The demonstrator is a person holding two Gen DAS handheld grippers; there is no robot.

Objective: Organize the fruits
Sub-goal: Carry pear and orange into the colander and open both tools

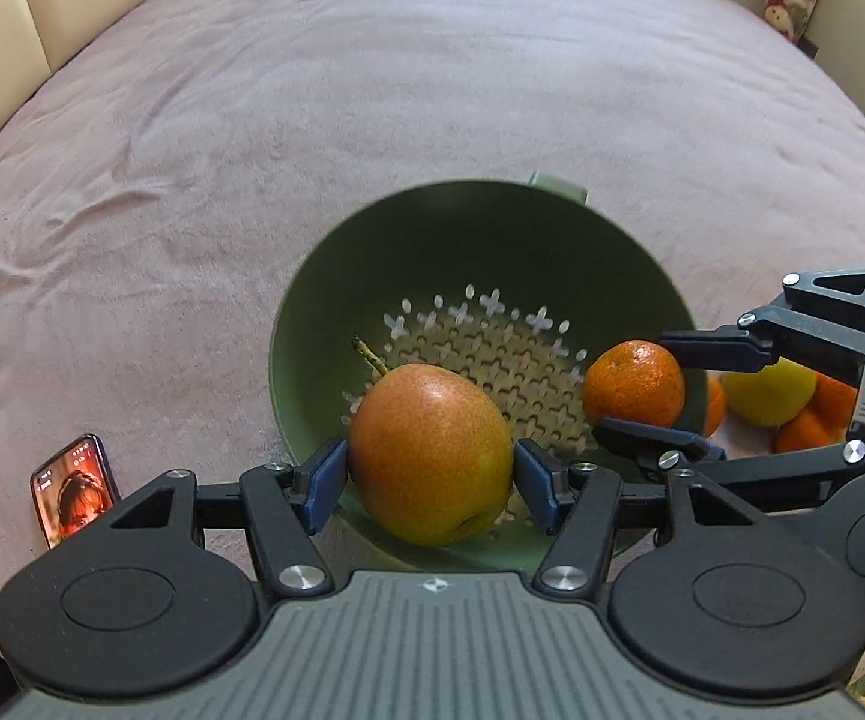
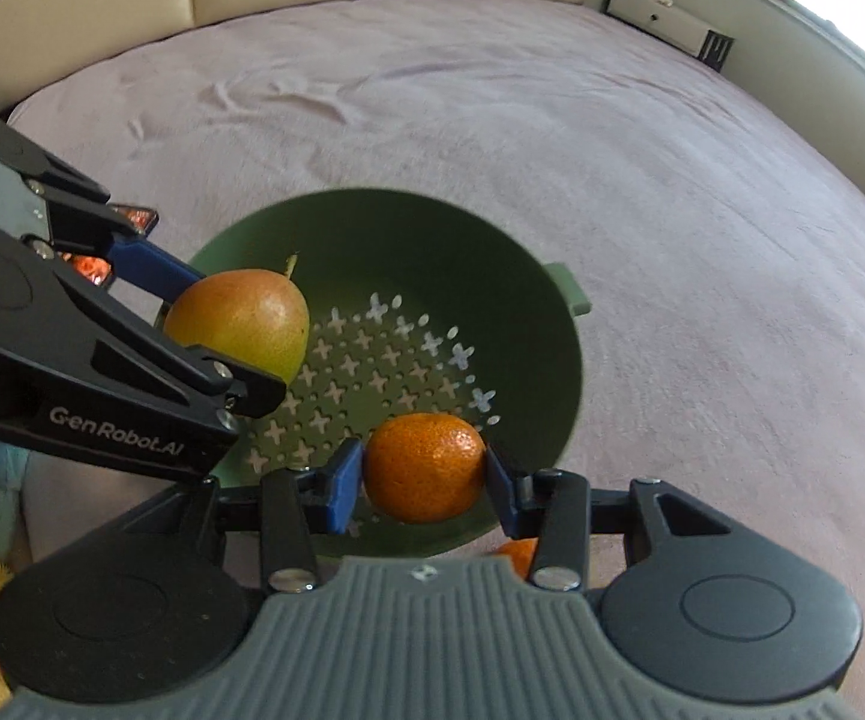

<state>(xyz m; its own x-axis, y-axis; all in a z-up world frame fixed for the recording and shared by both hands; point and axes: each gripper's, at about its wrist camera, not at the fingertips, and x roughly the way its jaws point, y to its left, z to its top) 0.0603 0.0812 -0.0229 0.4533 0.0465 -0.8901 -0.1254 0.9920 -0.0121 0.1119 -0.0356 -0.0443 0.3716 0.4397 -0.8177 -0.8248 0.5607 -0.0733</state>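
**Both grippers holding fruit over the colander**

The left gripper (image 1: 431,477) is clamping a pear (image 1: 429,450) over the near-left side of the green colander (image 1: 324,294). The right gripper (image 2: 424,477) is gripping a mandarin (image 2: 424,468) over the colander's near-right rim. More fruit (image 1: 768,399) is lying just right of the colander.

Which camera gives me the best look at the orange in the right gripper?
The right wrist view: the orange sits centered between the right gripper pads, over the green colander. The left wrist view shows it smaller, from the side, near the colander's rim.
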